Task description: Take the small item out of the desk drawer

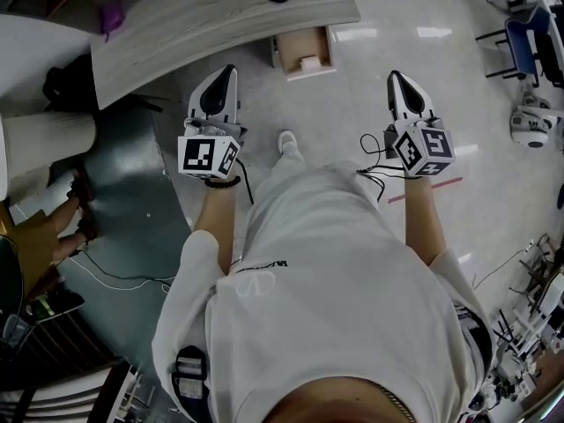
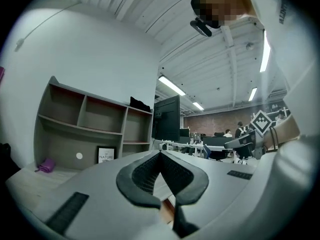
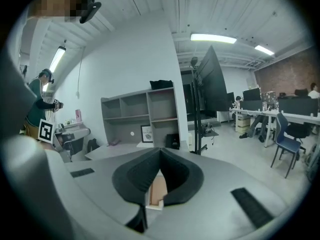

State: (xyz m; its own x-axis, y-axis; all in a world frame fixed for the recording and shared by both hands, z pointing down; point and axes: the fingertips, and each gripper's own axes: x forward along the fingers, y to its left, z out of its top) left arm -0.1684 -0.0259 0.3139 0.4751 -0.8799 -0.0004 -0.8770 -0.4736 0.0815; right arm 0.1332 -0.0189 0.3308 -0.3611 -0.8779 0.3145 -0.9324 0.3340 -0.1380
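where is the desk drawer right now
Head view, top centre: the drawer hangs open from the desk's front edge, ahead of and between the left gripper and right gripper.

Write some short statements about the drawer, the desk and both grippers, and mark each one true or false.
1. The desk drawer is open. True.
2. The right gripper holds the small white item. False: its jaws are together on nothing, and the item lies in the drawer.
3. A purple thing lies on the desk. True.
4. The left gripper has its jaws wide apart. False: they are together and empty.
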